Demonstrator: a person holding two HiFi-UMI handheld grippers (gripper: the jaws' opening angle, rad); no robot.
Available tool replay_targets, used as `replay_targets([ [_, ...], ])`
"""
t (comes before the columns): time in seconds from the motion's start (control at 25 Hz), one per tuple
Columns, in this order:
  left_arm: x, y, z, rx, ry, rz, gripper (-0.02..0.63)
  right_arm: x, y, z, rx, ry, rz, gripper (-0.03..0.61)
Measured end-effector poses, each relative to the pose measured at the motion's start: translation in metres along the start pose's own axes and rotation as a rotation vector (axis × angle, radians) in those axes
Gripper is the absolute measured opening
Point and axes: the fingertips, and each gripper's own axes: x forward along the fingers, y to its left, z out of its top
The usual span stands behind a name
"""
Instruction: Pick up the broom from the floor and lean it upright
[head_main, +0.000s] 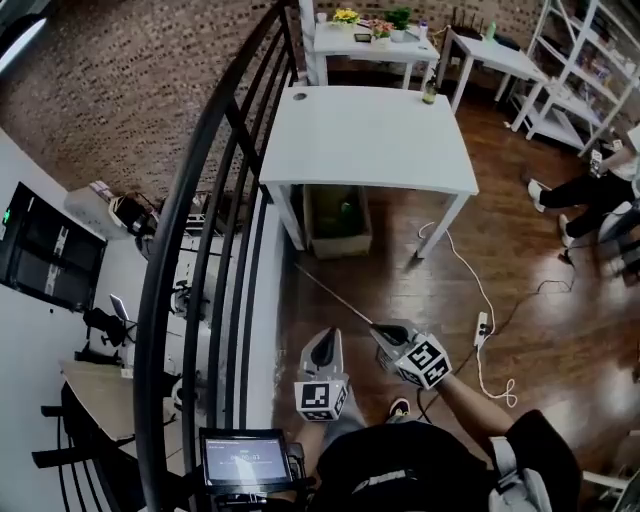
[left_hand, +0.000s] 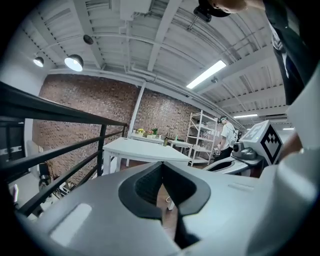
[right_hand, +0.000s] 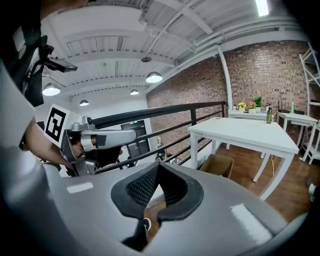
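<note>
A thin pale broom handle (head_main: 335, 296) lies slanting on the wood floor, from near the cardboard box toward me. Its near end runs under my right gripper (head_main: 383, 329), and the broom head is hidden. In the right gripper view, the right gripper (right_hand: 158, 165) has its jaws shut with nothing between them. My left gripper (head_main: 326, 336) hangs just left of it, a little apart from the handle. Its jaws (left_hand: 161, 164) are also shut and hold nothing. Both grippers are above the floor and point toward the table.
A white table (head_main: 370, 135) stands ahead with a cardboard box (head_main: 338, 220) under it. A black railing (head_main: 215, 200) runs along the left. A white cord and power strip (head_main: 481, 325) lie at right. A person's legs (head_main: 585, 190) and shelves (head_main: 580, 70) are far right.
</note>
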Motion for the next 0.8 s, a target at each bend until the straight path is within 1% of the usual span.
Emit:
replay_targets([
  [0.08, 0.008, 0.034, -0.002, -0.019, 0.015, -0.008, 0.02, 0.038, 0.002, 0.009, 0.004, 0.041, 0.007, 0.003],
  [0.2, 0.013, 0.08, -0.003, -0.078, 0.045, -0.016, 0.02, 0.089, 0.005, 0.022, 0.007, 0.093, 0.026, 0.003],
  [0.32, 0.014, 0.113, -0.011, -0.116, 0.087, -0.011, 0.02, 0.13, 0.005, 0.021, -0.049, 0.17, 0.044, 0.003],
  [0.44, 0.038, 0.15, -0.015, -0.123, 0.104, 0.001, 0.02, 0.17, -0.017, 0.026, -0.125, 0.232, 0.04, 0.003],
  [0.56, 0.052, 0.173, -0.039, -0.181, 0.134, 0.007, 0.02, 0.198, -0.033, 0.019, -0.177, 0.289, 0.039, 0.003],
  [0.68, 0.062, 0.183, -0.06, -0.212, 0.179, 0.002, 0.02, 0.219, -0.043, 0.003, -0.157, 0.345, 0.064, 0.005],
  [0.8, 0.084, 0.197, -0.072, -0.223, 0.22, 0.033, 0.02, 0.24, -0.065, -0.013, -0.095, 0.397, 0.087, 0.005],
])
